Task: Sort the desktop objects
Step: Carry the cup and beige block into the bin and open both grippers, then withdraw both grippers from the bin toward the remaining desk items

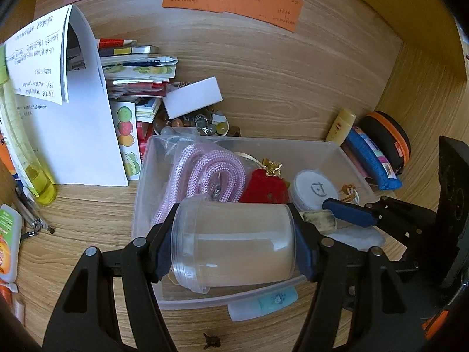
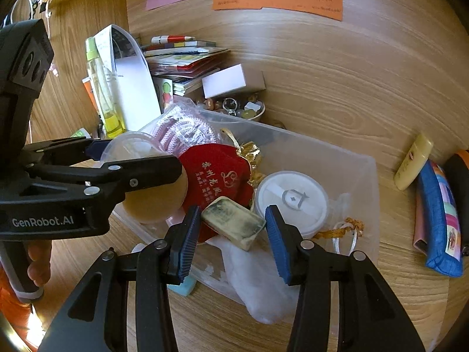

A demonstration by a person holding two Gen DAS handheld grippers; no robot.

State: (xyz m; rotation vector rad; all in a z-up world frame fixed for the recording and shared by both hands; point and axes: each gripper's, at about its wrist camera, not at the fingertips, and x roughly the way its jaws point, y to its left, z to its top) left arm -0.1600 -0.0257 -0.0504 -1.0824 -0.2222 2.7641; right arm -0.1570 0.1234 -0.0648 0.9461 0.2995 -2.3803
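Item 1. Left gripper [image 1: 234, 243]: 2 fingers clamped on the ends of a clear plastic jar [image 1: 234, 249], which lies sideways, held over the near edge of the clear storage bin [image 1: 337, 146].

Item 2. Right gripper [image 2: 231, 234]: jaws spread wide, gripping nothing. A worn, smudged eraser [image 2: 233, 226] lies between the blue pads [image 2: 187, 243], tilted, apparently resting on a white plastic bag [image 2: 258, 287] at the bin's near edge; contact with either pad cannot be confirmed.

Handling, as judged: the step appears to be setting the jar into the bin. Lower it level into the near part, release only once it is supported, and keep both tools apart.

Item 3. Bin contents, further back: red pouch [image 2: 217, 182], round white container [image 2: 290, 199], pink rope [image 1: 202, 173].

Item 4. Beyond: bowl of trinkets [image 2: 234, 108], stacked papers, wooden desk [image 1: 278, 73].
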